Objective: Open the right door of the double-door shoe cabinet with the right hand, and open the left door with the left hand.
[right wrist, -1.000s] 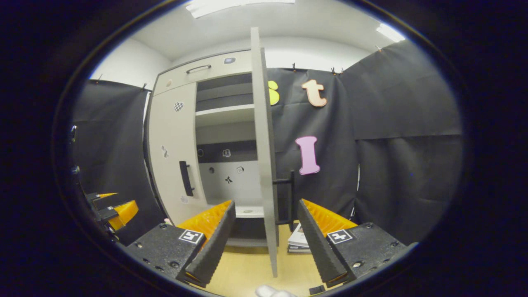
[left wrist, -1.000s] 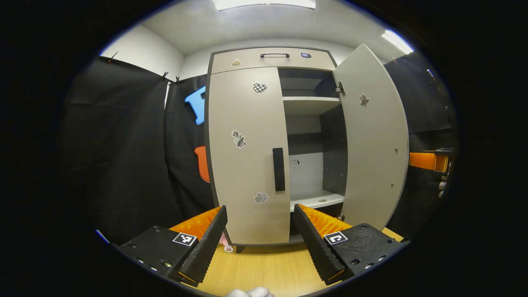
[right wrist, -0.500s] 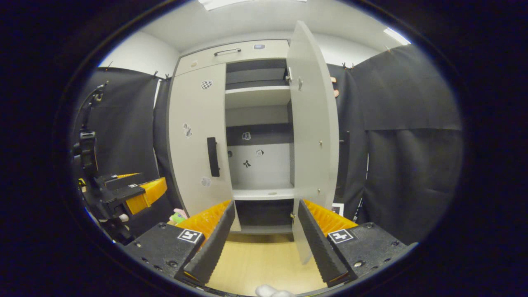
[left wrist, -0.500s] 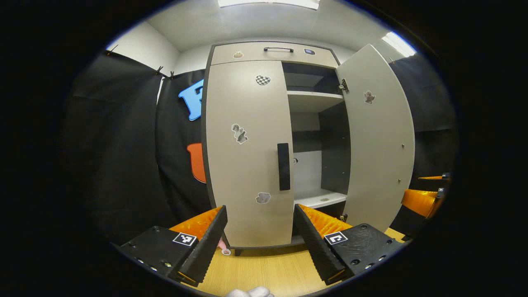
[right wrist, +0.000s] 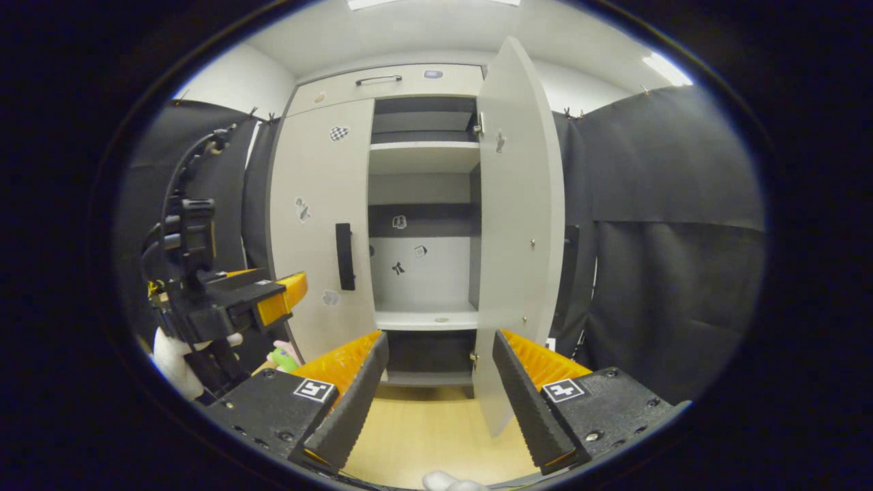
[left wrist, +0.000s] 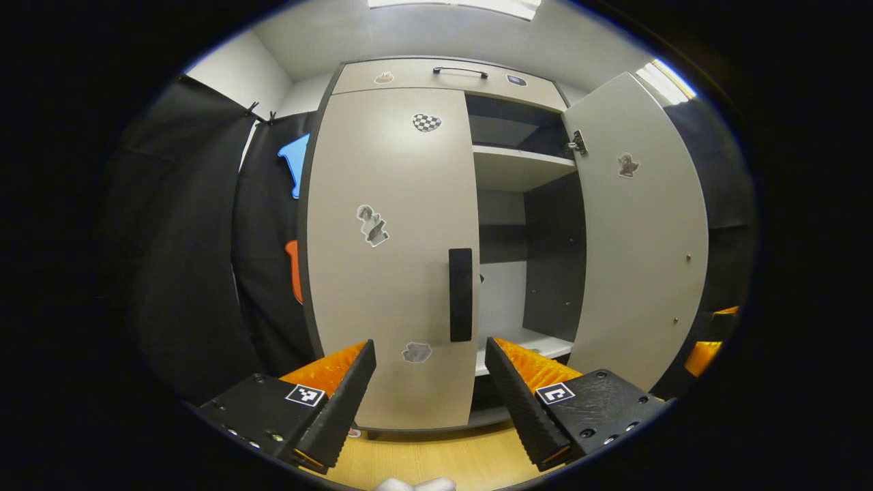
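Facing the tall beige wooden shoe cabinet (left wrist: 436,75), right door (left wrist: 641,232) swung open, left door (left wrist: 389,252) shut. Left gripper (left wrist: 431,382) wide open, empty, just below the black bar handle (left wrist: 461,294). Right gripper (right wrist: 440,382) open, empty too. Could slip off that thin handle, or bump the door and miss.

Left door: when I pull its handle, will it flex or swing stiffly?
The left door looks like a rigid flat panel, so it probably swings stiffly, as the open right door hangs unbent. Its handle seems solid, likely not slippery.
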Available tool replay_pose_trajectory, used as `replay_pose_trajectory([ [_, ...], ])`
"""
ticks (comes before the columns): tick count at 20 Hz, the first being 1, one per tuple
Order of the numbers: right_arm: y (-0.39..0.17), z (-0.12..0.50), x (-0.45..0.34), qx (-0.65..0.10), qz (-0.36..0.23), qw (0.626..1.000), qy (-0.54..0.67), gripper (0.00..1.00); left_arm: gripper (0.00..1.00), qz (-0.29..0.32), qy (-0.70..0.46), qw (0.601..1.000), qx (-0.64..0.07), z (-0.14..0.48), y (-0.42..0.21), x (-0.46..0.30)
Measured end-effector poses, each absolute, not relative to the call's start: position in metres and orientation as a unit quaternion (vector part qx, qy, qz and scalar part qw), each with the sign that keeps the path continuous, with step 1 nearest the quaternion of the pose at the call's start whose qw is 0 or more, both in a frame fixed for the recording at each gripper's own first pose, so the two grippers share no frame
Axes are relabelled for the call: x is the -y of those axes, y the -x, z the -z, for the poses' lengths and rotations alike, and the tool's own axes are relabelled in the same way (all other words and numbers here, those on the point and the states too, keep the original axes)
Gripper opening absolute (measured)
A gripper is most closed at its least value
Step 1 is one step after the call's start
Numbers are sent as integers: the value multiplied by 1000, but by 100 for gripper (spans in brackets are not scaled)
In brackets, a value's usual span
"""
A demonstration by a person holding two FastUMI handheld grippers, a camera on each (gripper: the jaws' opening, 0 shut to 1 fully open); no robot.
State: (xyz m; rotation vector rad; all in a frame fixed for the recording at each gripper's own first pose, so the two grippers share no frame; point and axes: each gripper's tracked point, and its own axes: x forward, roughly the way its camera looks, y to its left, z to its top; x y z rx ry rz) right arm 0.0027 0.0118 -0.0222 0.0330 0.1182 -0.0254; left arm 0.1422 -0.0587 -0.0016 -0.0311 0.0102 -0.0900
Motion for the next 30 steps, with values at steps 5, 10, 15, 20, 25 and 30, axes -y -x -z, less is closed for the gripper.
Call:
replay_pose_trajectory([
  [5,-5,22,-3,-66,33,997,-19,96,96,39,9,999,7,-3,-193,72],
  [10,-2,28,12,-76,49,996,-18,96,96,27,5,999,21,-10,-235,83],
  [15,1,29,22,-79,60,995,-15,96,96,22,8,999,23,-13,-264,91],
  [20,2,33,29,-85,65,994,-17,96,89,16,8,1000,10,-3,-276,92],
  [25,3,33,27,-86,55,995,-17,96,57,12,6,1000,8,1,-277,96],
  [30,7,28,25,-82,47,995,-18,96,27,1,20,1000,4,3,-280,99],
])
